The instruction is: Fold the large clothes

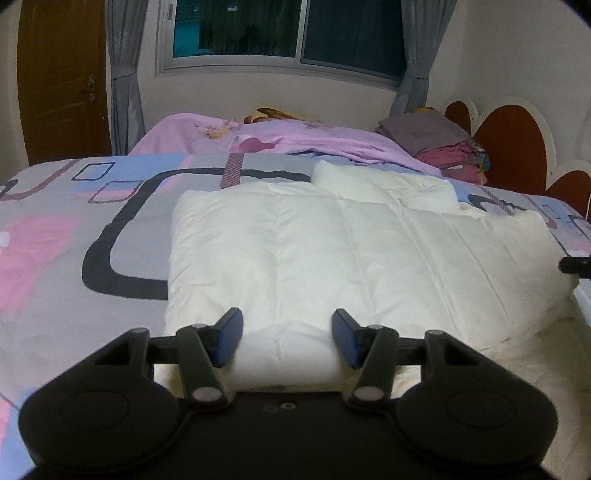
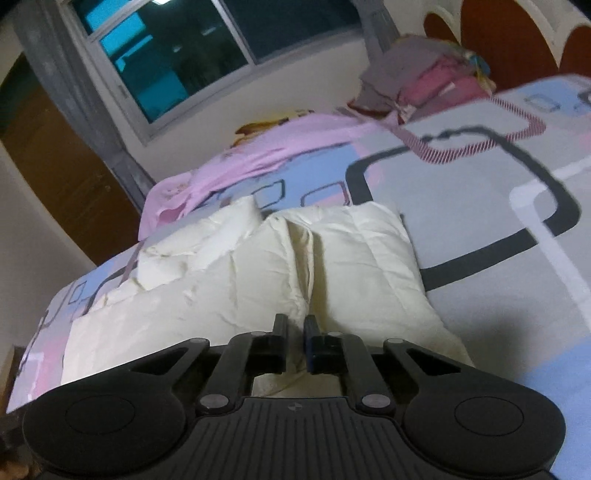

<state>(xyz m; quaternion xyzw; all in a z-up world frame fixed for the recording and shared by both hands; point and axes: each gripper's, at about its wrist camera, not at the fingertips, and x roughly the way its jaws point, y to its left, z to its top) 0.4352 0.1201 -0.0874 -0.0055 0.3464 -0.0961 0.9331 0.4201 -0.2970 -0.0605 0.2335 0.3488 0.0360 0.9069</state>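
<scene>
A white quilted down garment [image 1: 332, 251] lies spread on the patterned bed cover [image 1: 55, 240], with a sleeve [image 1: 384, 184] folded at its far side. My left gripper [image 1: 287, 338] is open, its jaws on either side of the garment's near edge without pinching it. In the right wrist view the same white garment [image 2: 240, 273] is bunched into a raised fold. My right gripper [image 2: 295, 334] is shut on a fold of the garment's edge, lifting it a little.
A pink sheet [image 1: 295, 140] lies crumpled across the far side of the bed. A pile of folded grey and pink clothes [image 1: 439, 144] sits by the red scalloped headboard [image 1: 513, 147]. A window [image 1: 288, 29] and a brown door [image 1: 62, 77] stand behind.
</scene>
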